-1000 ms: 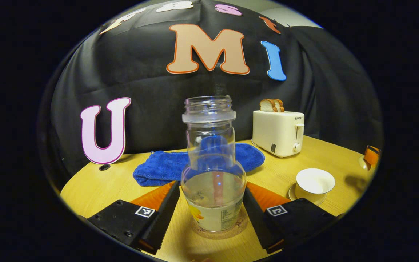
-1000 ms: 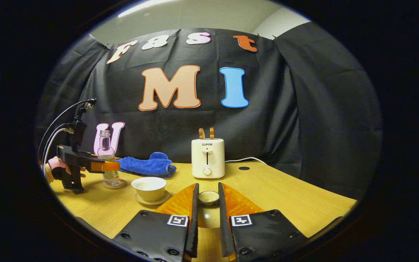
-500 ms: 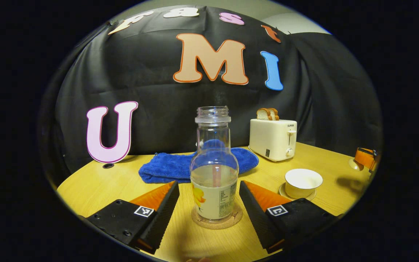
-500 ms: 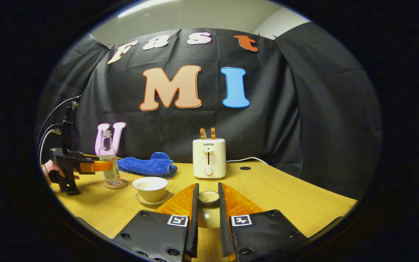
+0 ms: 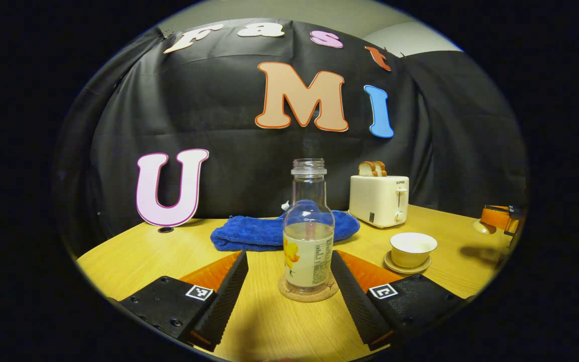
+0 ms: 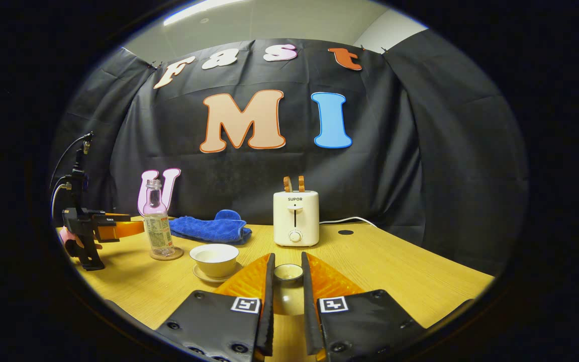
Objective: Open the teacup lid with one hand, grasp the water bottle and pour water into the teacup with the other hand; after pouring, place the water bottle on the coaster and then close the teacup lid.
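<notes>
— Where's your left gripper [image 5: 289, 281]?
— Held low and level, fingers spread wide, touching nothing. In the right gripper view your hand [image 6: 71, 240] grips its handle.
— And your right gripper [image 6: 287, 296]?
— Low too, fingers [image 6: 268, 301] drawn close, pressing on the teacup lid [image 6: 288, 272].

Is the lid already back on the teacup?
No, the teacup stands open on its saucer, and the right gripper holds the lid.
</notes>
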Tool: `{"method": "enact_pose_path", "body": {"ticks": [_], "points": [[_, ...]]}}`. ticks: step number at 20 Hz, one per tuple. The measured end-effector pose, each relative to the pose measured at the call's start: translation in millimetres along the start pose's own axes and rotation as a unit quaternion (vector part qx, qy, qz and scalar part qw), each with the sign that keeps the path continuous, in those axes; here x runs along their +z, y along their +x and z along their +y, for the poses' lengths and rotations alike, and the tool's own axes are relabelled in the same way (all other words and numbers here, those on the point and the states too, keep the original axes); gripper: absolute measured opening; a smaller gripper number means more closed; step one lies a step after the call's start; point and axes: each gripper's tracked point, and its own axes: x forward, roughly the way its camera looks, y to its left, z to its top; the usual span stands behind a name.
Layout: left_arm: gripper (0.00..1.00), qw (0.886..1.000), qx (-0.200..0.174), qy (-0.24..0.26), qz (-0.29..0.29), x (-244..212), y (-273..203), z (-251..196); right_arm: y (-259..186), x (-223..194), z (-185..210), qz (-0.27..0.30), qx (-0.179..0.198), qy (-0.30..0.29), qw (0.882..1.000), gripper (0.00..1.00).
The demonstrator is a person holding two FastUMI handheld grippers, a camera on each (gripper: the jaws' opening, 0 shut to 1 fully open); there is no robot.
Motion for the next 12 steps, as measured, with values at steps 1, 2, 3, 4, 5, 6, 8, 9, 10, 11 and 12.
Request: {"method": "enact_pose_path", "body": {"ticks": [1, 2, 3, 4, 5, 6, 8, 9, 10, 11, 12], "points": [[0.96, 1.000, 0.003, 0.001, -0.006, 1, -3, 2, 0, -1, 4, 0.001, 0.007, 0.000, 1.000, 0.29], [0.96, 1.000, 0.008, 0.002, -0.012, 3, -8, 4, 1, -1, 8, 0.001, 0.013, 0.001, 1.000, 0.29], [0.96, 1.000, 0.012, 0.006, -0.022, 6, -12, 7, 3, -1, 13, 0.003, 0.021, 0.000, 1.000, 0.29], [0.96, 0.999, 0.016, 0.008, -0.029, 8, -17, 9, 6, -2, 21, 0.005, 0.032, 0.000, 0.999, 0.28], [0.96, 0.999, 0.023, 0.006, -0.036, 10, -21, 13, 8, -3, 30, 0.006, 0.045, 0.000, 0.999, 0.29], [0.95, 0.999, 0.031, 0.000, -0.037, 9, -24, 16, 12, -4, 38, 0.009, 0.055, 0.000, 0.998, 0.29], [0.96, 0.999, 0.037, 0.001, -0.035, 7, -35, 18, 19, -6, 49, 0.014, 0.066, 0.001, 0.998, 0.29], [0.96, 0.999, 0.041, 0.001, -0.035, 7, -38, 20, 22, -6, 56, 0.014, 0.070, 0.001, 0.997, 0.29], [0.96, 0.998, 0.048, 0.001, -0.034, 6, -42, 24, 26, -6, 64, 0.013, 0.078, 0.002, 0.997, 0.28], [0.96, 0.998, 0.057, 0.001, -0.035, 6, -47, 28, 30, -6, 73, 0.013, 0.087, 0.002, 0.996, 0.29], [0.96, 0.997, 0.067, 0.001, -0.036, 7, -50, 31, 35, -5, 82, 0.009, 0.098, 0.004, 0.995, 0.29]]}}
